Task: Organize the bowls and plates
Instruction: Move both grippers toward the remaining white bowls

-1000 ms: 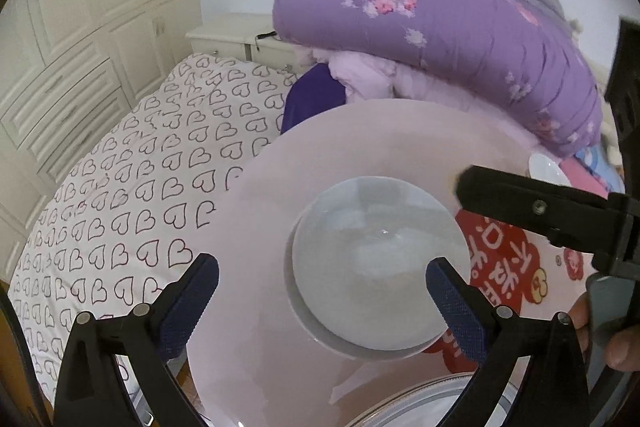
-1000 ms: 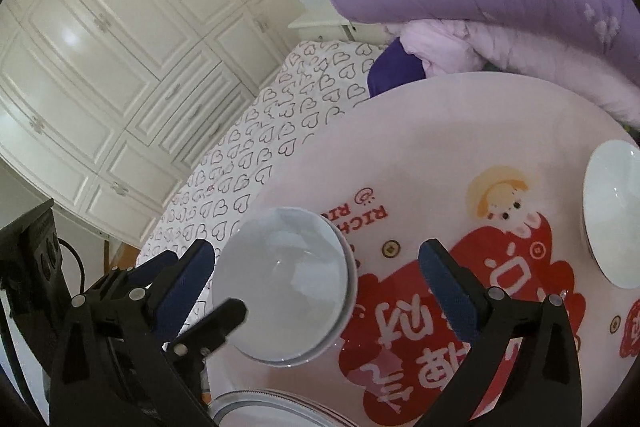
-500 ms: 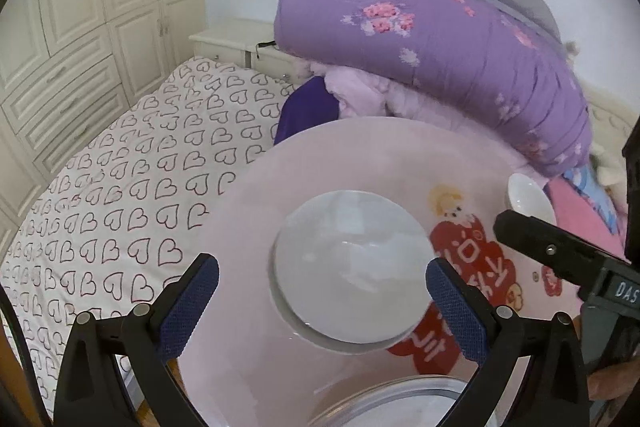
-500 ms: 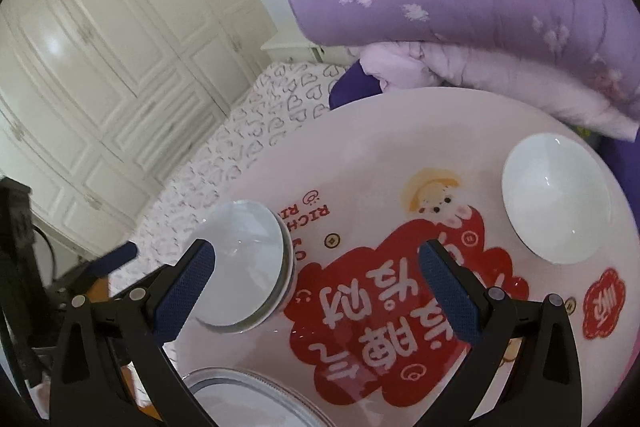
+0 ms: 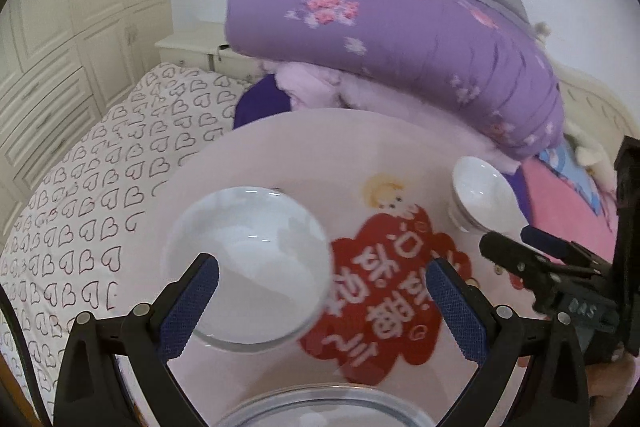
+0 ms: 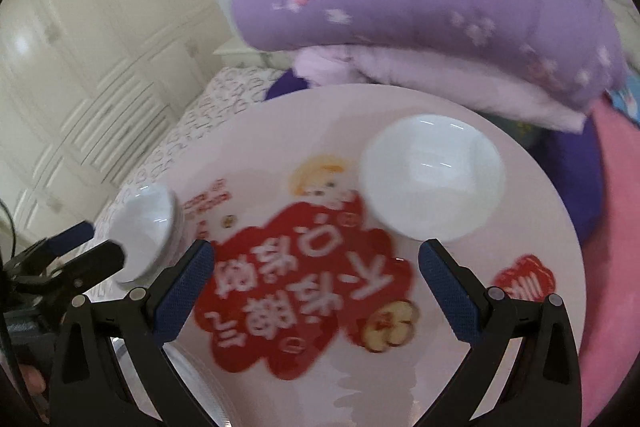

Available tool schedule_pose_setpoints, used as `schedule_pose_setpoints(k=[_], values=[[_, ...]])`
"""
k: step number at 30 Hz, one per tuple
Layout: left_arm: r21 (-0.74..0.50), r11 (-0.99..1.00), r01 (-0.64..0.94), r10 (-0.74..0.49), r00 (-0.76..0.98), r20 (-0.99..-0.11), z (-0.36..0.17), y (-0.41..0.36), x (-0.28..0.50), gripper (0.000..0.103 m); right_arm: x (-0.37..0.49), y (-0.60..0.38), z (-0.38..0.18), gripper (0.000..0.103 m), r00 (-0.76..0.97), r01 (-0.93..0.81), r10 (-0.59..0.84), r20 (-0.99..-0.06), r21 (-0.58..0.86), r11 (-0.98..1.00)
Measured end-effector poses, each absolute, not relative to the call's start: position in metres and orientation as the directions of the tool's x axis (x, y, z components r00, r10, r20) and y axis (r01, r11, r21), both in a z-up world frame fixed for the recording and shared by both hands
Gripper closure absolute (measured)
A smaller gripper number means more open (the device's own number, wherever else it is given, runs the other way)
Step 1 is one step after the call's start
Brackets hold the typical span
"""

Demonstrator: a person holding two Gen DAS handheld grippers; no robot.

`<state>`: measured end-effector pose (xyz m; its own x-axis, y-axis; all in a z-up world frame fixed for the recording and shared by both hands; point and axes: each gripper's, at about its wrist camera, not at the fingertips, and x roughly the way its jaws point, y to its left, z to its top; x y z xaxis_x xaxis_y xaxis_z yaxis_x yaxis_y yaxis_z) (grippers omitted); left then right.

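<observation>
Through the left wrist camera, we are holding the left gripper [image 5: 320,291] spread wide and grasping nothing. It is hovering over a round pink worktop [image 5: 360,147] printed with a red cartoon decal [image 5: 384,299]. A stack of white bowls [image 5: 248,263] is sitting on the worktop toward 10 o'clock from the centre of the frame, and our left fingertip [image 5: 192,303] is overlapping its near rim in the picture; we cannot tell whether they are touching. A single white bowl [image 5: 480,195] is standing well apart at 2 o'clock, near the far right edge of the worktop. At 6 o'clock the rim of a glass plate [image 5: 320,403] is showing. The right gripper [image 5: 532,255] is entering from 3 o'clock. Behind the worktop a purple quilt [image 5: 400,27] is lying on a bed with a heart-print sheet [image 5: 100,195].

Through the right wrist camera, we are keeping the right gripper [image 6: 316,283] released and empty. The single white bowl [image 6: 432,183] is sitting at 1 o'clock, just beyond the right fingertip [image 6: 448,287]. The bowl stack [image 6: 148,227] is standing at 9 o'clock near the worktop [image 6: 520,227] edge, with the left gripper [image 6: 80,247] beside it.
</observation>
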<state>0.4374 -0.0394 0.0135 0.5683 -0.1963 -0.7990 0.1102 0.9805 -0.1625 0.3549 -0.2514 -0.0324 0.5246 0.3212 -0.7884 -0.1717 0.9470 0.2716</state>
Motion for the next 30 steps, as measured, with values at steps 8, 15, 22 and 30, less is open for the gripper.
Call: schedule_pose_setpoints(k=[8,15,22,30], values=[[-0.137,0.978,0.157,-0.201,0.536,-0.820,-0.002,-0.086,0.466,0.001,0.367,-0.327,-0.045,0.000,0.554,-0.005,0.193,-0.810,0.228,0.974],[-0.103,0.975,0.198,-0.192,0.504,-0.842,-0.021,-0.131,0.496,0.001,0.386,-0.350,-0.050,0.000,0.533,-0.002,0.136,-0.835,0.159,0.987],[-0.086,0.975,0.206,-0.179,0.489,-0.854,-0.030,-0.164,0.530,0.001,0.407,-0.352,-0.053,0.000,0.523,-0.022,0.084,-0.848,0.085,0.996],[-0.082,0.980,0.183,-0.158,0.450,-0.879,-0.055,-0.183,0.567,0.001,0.423,-0.356,-0.065,0.000,0.494,-0.019,0.093,-0.865,0.096,0.995]])
